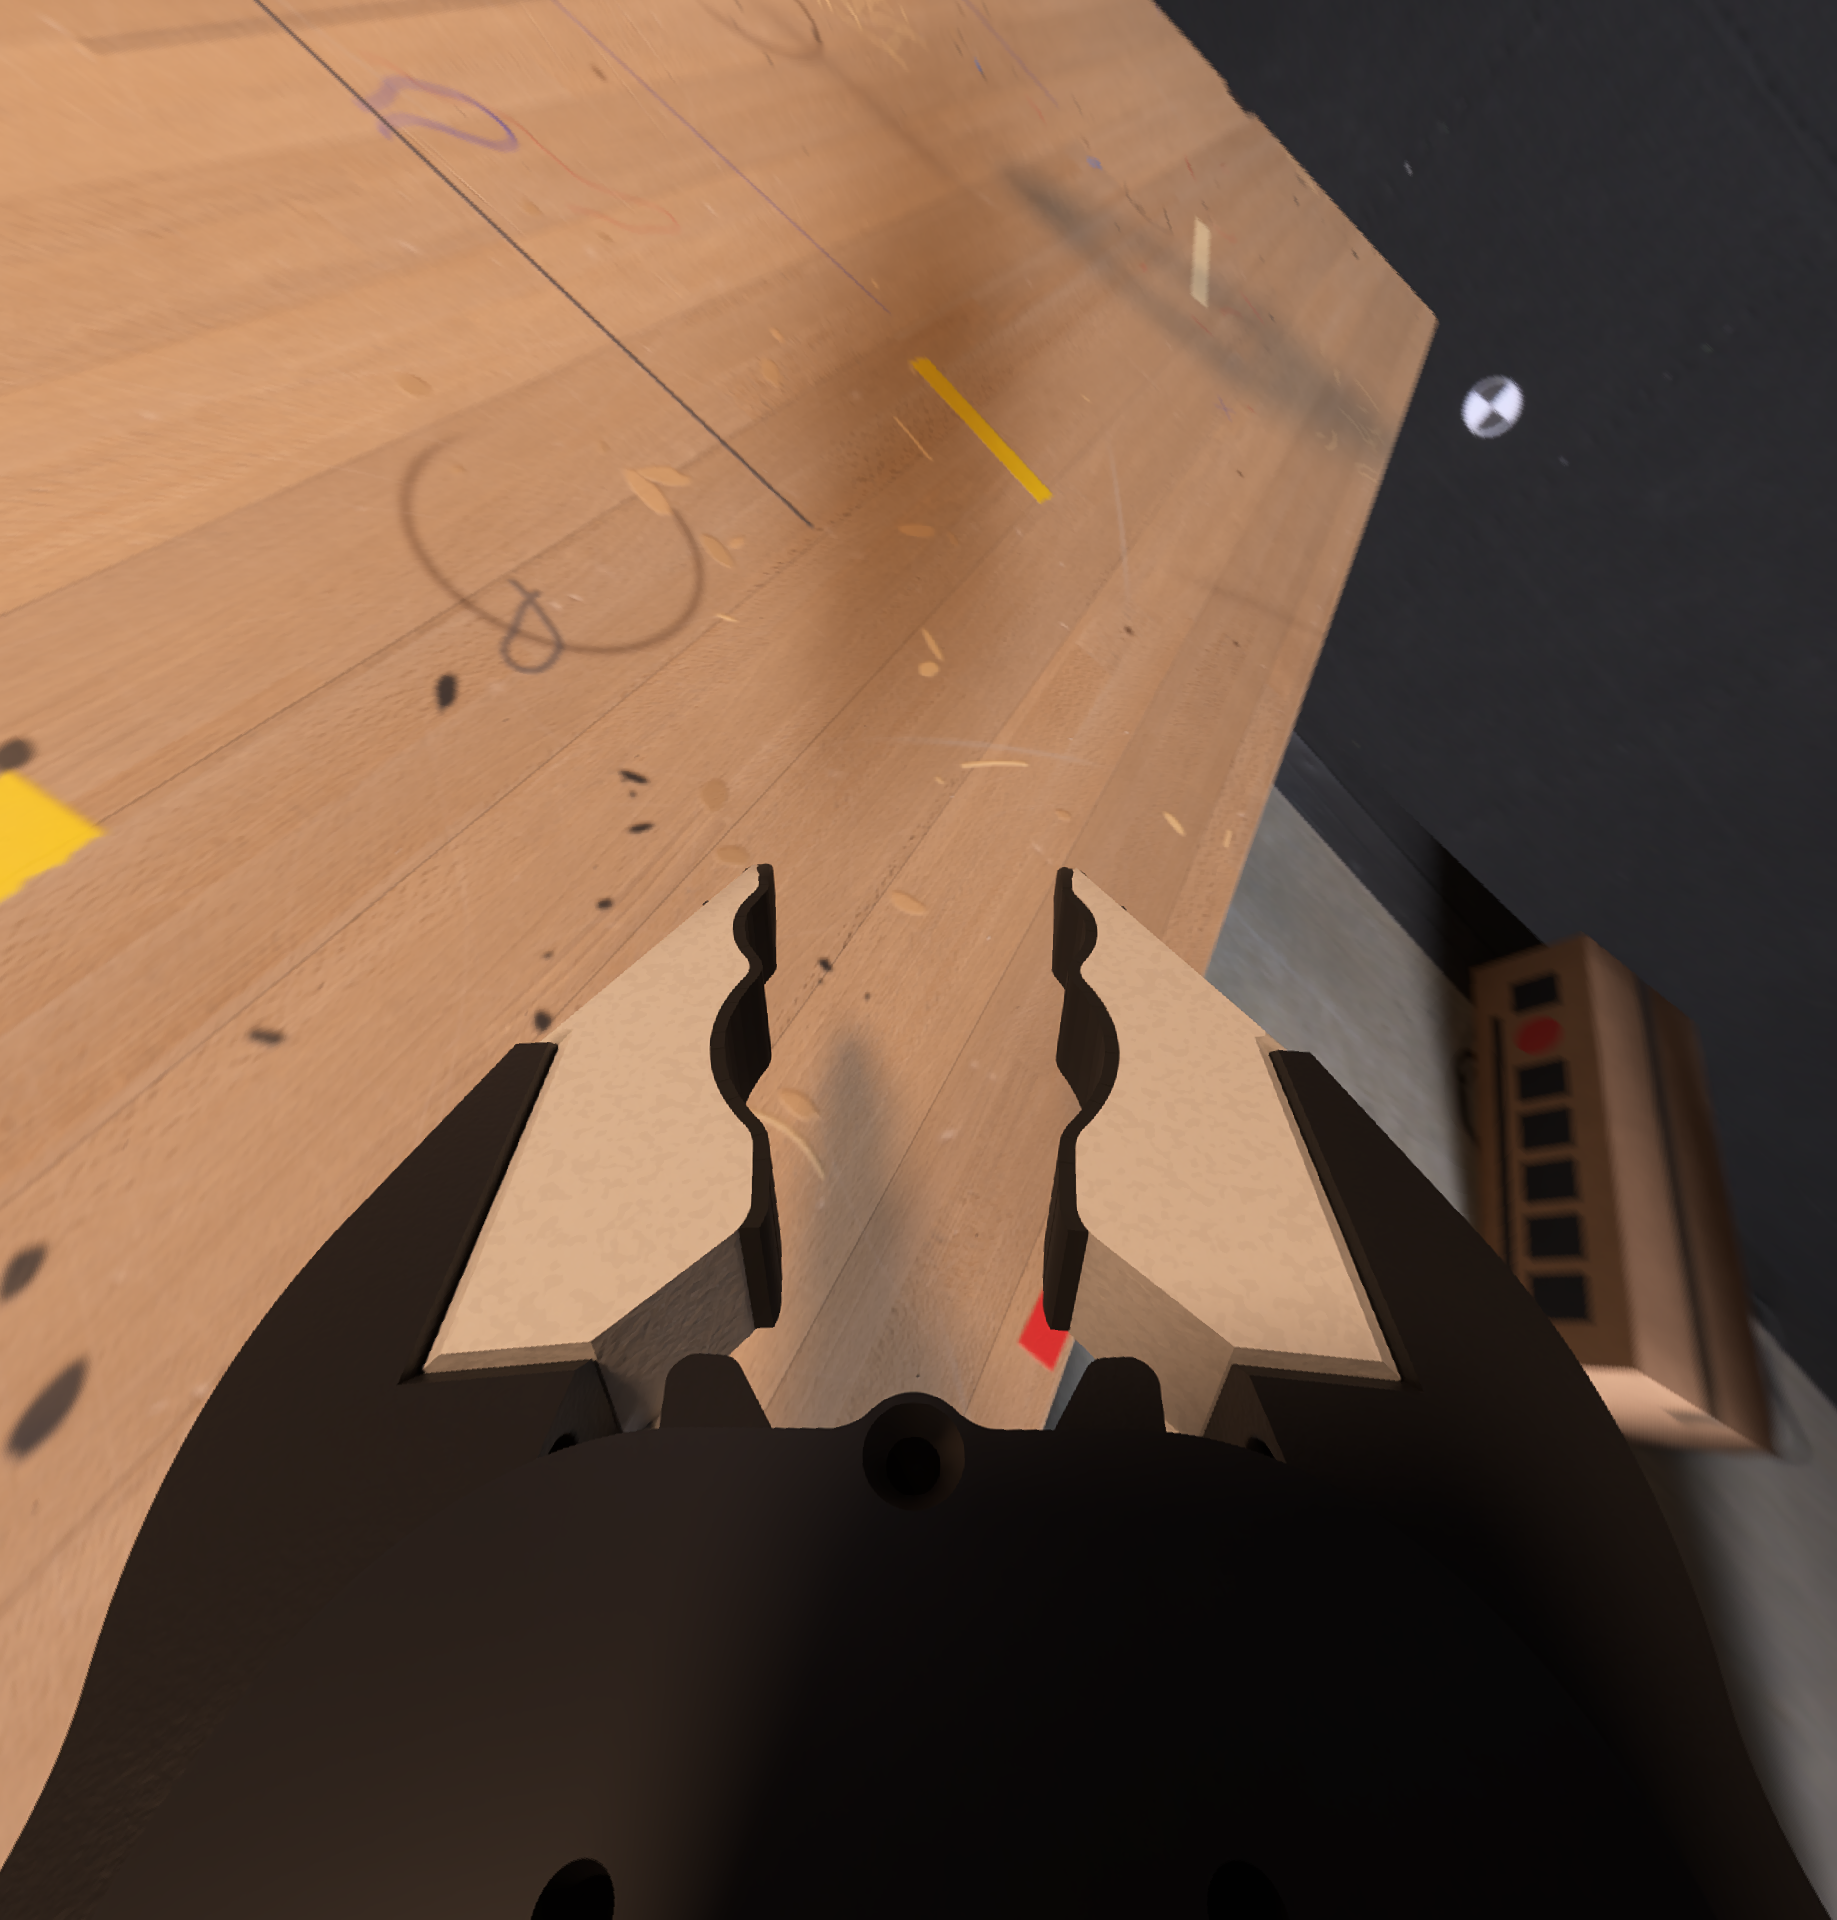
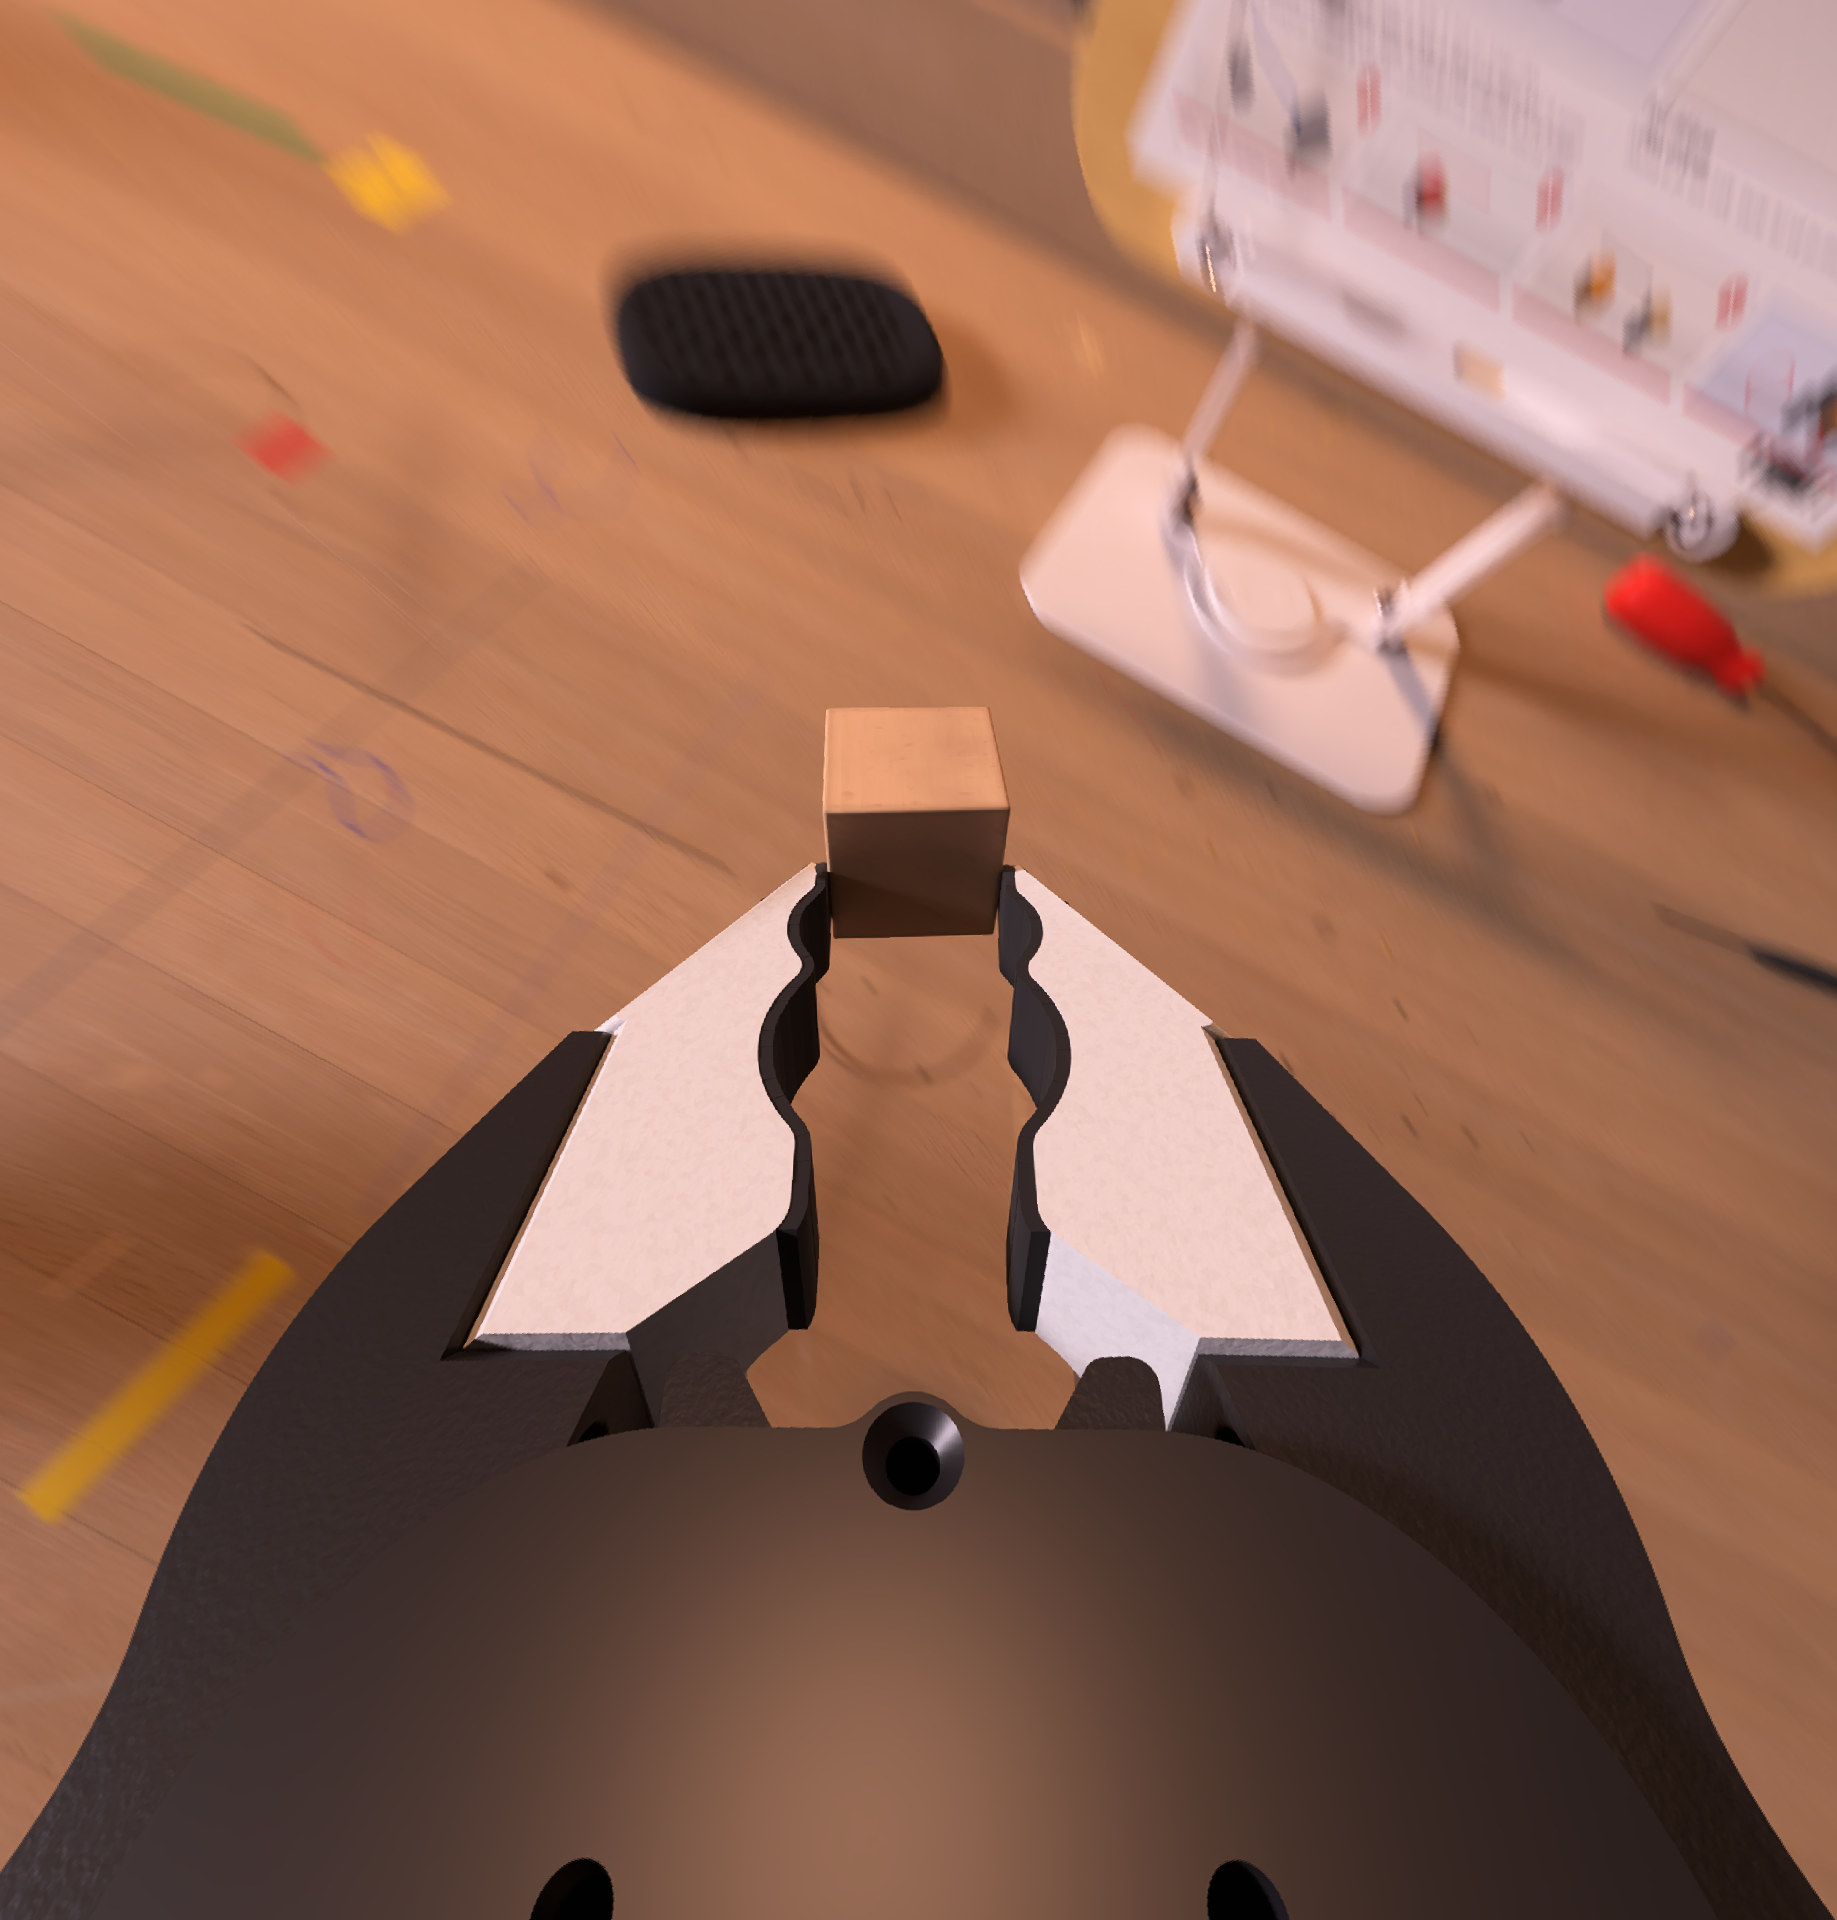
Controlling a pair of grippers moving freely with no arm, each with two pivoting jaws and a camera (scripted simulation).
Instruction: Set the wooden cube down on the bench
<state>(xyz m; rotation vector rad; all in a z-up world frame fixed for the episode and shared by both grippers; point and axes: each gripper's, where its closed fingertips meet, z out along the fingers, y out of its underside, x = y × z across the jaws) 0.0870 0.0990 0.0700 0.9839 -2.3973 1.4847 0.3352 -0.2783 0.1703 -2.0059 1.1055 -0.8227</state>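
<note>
In the right wrist view my right gripper (image 2: 912, 883) is shut on the wooden cube (image 2: 912, 821), a small light-brown block pinched between the fingertips (image 2: 812, 904). It is held above the wooden bench (image 2: 374, 935), which looks blurred below. In the left wrist view my left gripper (image 1: 912, 883) is open and empty, over the bench (image 1: 478, 312) near its right edge. The cube does not show in the left wrist view.
A black ribbed pad (image 2: 779, 343) lies on the bench ahead. A white stand (image 2: 1246, 623) bearing a printed sheet (image 2: 1516, 208) is at the right, with a red-handled tool (image 2: 1678, 623) beside it. A cardboard box (image 1: 1610, 1174) sits beyond the bench edge.
</note>
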